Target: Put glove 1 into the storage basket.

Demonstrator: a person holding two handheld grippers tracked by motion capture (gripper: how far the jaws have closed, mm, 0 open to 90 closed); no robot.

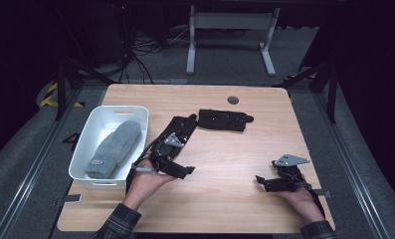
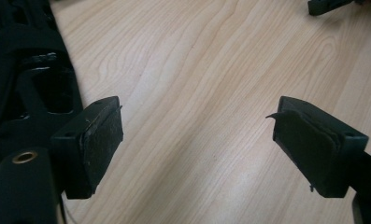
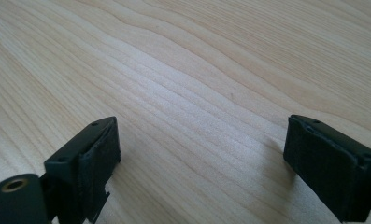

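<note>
Black glove (image 2: pixel 29 84) by left claw (image 2: pixel 197 140) ran off left gripper view's left edge, kind & shape unclear. Other claw (image 2: pixel 330 5) cut by top edge, just a tip. Grey mitten's (image 1: pixel 113 149) label too small to read; near end partly behind bin (image 1: pixel 98 183) wall.

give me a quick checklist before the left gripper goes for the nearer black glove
1. Left gripper jaws open: ok.
2. Nothing between its pads: ok.
3. Nearer black glove flat on the table, beside the left gripper: ok.
4. Bin has room beside the grey glove: ok.
5. Right gripper open, away from the gloves: ok.
6. Which glove edge to pinch: cannot tell.
</note>
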